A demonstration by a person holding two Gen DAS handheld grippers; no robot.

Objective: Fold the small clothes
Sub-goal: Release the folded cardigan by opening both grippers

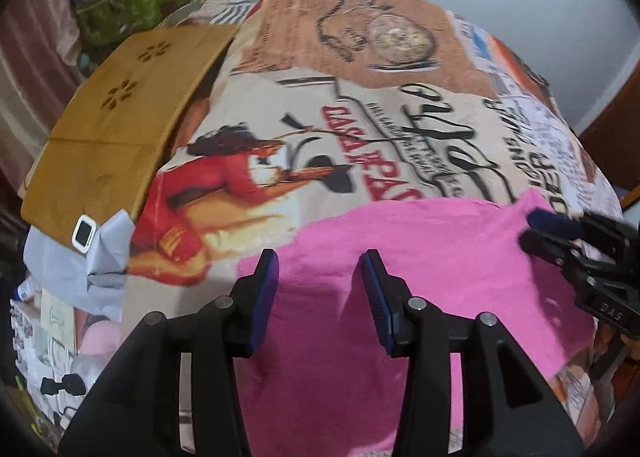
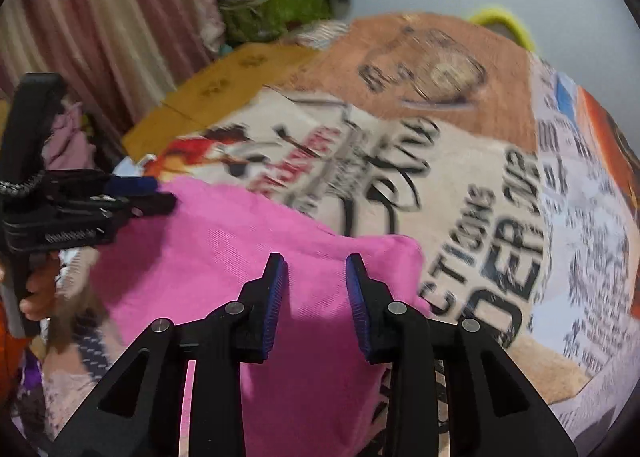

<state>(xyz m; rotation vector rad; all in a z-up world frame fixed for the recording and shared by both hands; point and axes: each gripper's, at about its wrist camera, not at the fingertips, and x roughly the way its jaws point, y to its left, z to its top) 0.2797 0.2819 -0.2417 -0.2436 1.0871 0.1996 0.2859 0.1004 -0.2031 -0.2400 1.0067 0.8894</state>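
Left tool [image 1: 320,257]: black two-finger clamp with blue ribbed pads, jaws spread partway, nothing between them. It hangs over the near half of the bright pink knit garment [image 1: 420,249]; whether the pad tips touch the cloth cannot be told.

Right tool [image 2: 316,261]: same build, jaws parted a little less than the left pair, gap bare, pink cloth visible through it. It sits above the garment's right-hand folded edge (the fold shows as a rounded, doubled corner in the right wrist view). No pinch on the fabric.

The pink garment lies flat on a bed spread with a printed cover [image 1: 400,117], beige and brown, with red lettering, black script and a figure in red. From the left wrist view, the right tool enters at the right margin, its tips at the garment's far right corner.

Beyond the garment: a tan flat cardboard sheet [image 1: 116,129] with punched flower-like holes, partly on the cover's left side. A green bag [image 2: 280,13] stuffed with clutter stands at the back, beside a pinkish striped curtain [image 2: 100,17].
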